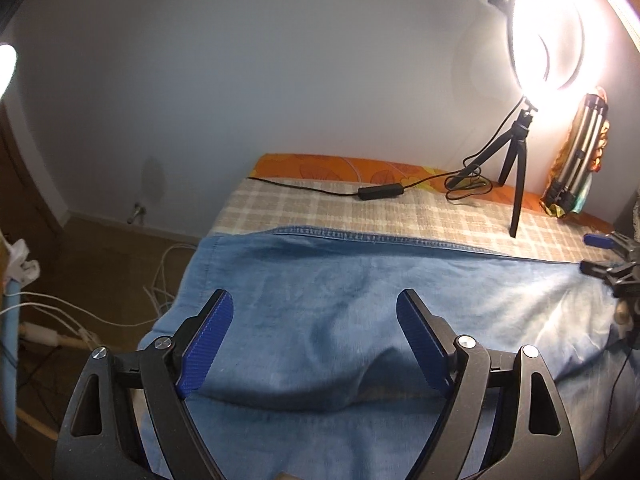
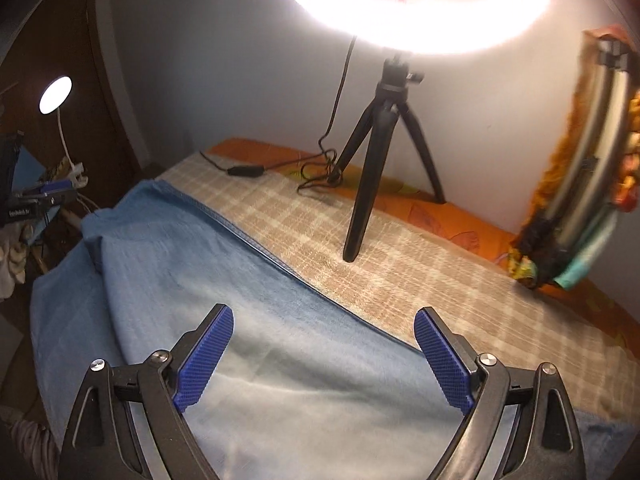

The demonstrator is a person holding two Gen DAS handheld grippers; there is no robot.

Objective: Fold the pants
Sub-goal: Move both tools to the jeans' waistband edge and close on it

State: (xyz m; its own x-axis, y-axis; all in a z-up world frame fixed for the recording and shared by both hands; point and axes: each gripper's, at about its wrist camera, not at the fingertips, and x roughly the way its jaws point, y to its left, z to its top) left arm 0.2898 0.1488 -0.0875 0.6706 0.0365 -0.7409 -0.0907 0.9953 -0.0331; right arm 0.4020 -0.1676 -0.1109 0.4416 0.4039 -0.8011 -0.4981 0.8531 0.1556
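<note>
Blue denim pants (image 1: 340, 280) lie spread lengthwise across a bed with a checked beige cover (image 1: 400, 216). Their stitched seam runs along the far edge. A rumpled fold edge shows close under the left gripper (image 1: 315, 298), which hangs over the cloth with its blue pads wide apart and nothing between them. In the right wrist view the pants (image 2: 180, 264) stretch away to the left. The right gripper (image 2: 325, 312) stands open above them near the seam, holding nothing. The right gripper (image 1: 596, 254) also shows at the left view's right edge, and the left gripper (image 2: 48, 194) at the right view's far left.
A lit ring light (image 1: 552, 28) on a small black tripod (image 1: 516, 168) stands on the cover just beyond the pants. Its cable and inline switch (image 1: 372, 193) lie along the back. A folded tripod in patterned cloth (image 1: 576, 160) leans on the wall. White cables (image 1: 80, 320) trail on the floor at the left.
</note>
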